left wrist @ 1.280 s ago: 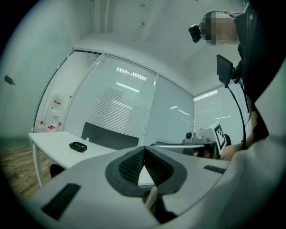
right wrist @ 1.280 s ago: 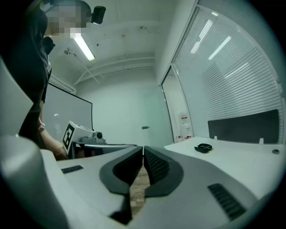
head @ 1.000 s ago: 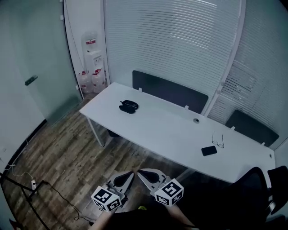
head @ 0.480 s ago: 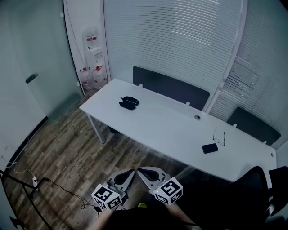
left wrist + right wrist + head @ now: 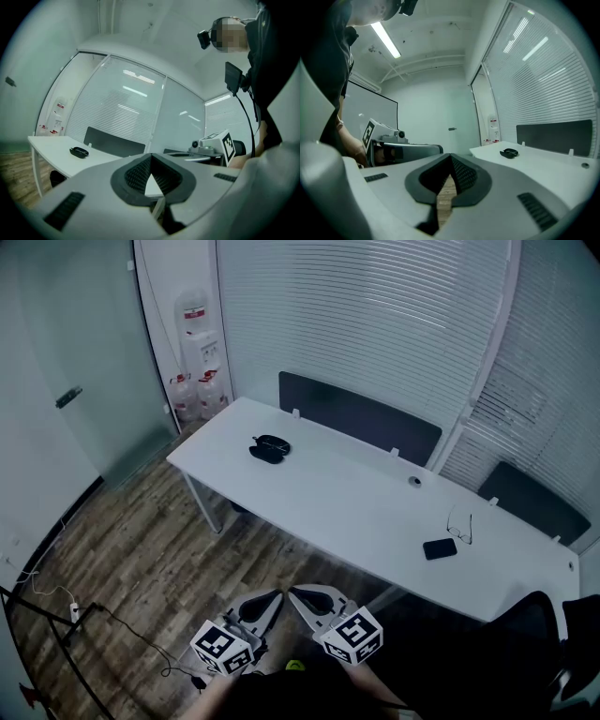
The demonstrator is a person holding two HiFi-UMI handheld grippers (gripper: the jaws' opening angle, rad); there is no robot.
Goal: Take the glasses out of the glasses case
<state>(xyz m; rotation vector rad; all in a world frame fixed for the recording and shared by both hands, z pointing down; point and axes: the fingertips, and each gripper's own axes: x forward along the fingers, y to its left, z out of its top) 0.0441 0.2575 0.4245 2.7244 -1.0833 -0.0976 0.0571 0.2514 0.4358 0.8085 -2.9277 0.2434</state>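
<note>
Left gripper (image 5: 275,599), right gripper (image 5: 294,595) seemingly level.

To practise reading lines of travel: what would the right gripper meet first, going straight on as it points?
Likely the left gripper, whose tip sits just beside its line; past that, only open room to the far wall.

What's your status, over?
Left gripper and right gripper shut, empty. Case far off on table, untouched. Nothing in the way.
</note>
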